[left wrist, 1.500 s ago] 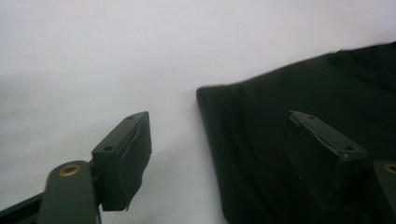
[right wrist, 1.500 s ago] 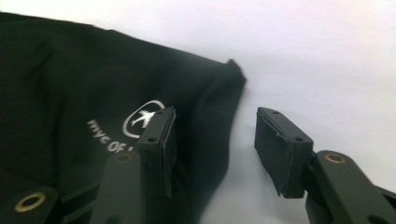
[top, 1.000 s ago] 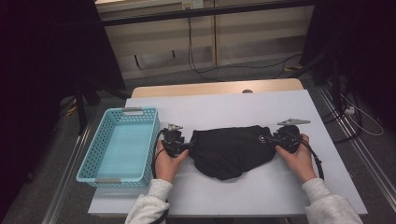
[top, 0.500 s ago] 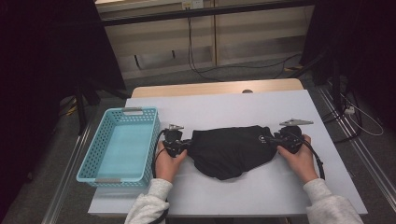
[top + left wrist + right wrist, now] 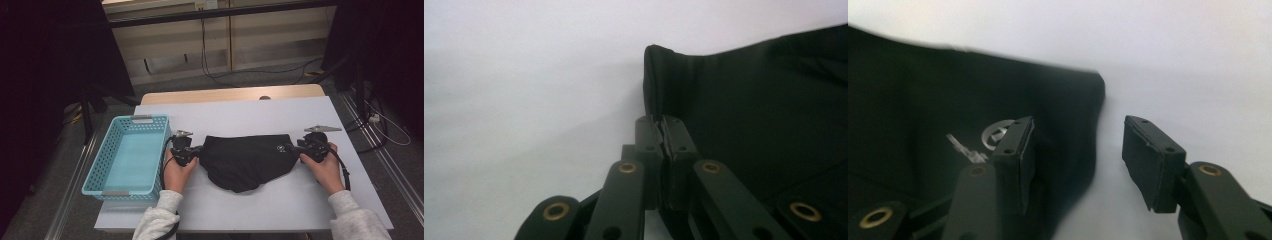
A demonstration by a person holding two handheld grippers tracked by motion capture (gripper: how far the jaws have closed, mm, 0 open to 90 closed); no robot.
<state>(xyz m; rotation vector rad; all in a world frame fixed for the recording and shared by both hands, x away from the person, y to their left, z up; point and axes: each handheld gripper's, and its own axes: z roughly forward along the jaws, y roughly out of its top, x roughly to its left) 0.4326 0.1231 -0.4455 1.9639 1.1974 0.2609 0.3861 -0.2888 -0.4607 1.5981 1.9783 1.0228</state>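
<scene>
A black garment (image 5: 245, 160) lies spread flat across the middle of the white table (image 5: 240, 115), with a small white logo (image 5: 280, 147) near its right end. My left gripper (image 5: 199, 150) lies at the garment's left edge. In the left gripper view, its jaws (image 5: 660, 120) are shut on the hem of the garment (image 5: 749, 100). My right gripper (image 5: 296, 146) is at the garment's right edge. Its jaws (image 5: 1078, 125) have just been opening and now stand apart. The garment's edge (image 5: 1083, 125) lies loose between them, with the logo (image 5: 998, 134) beside the left finger.
A light blue plastic basket (image 5: 95, 165) stands empty at the table's left side, close to my left hand. Beyond the table's far edge are the floor, cables and dark stands.
</scene>
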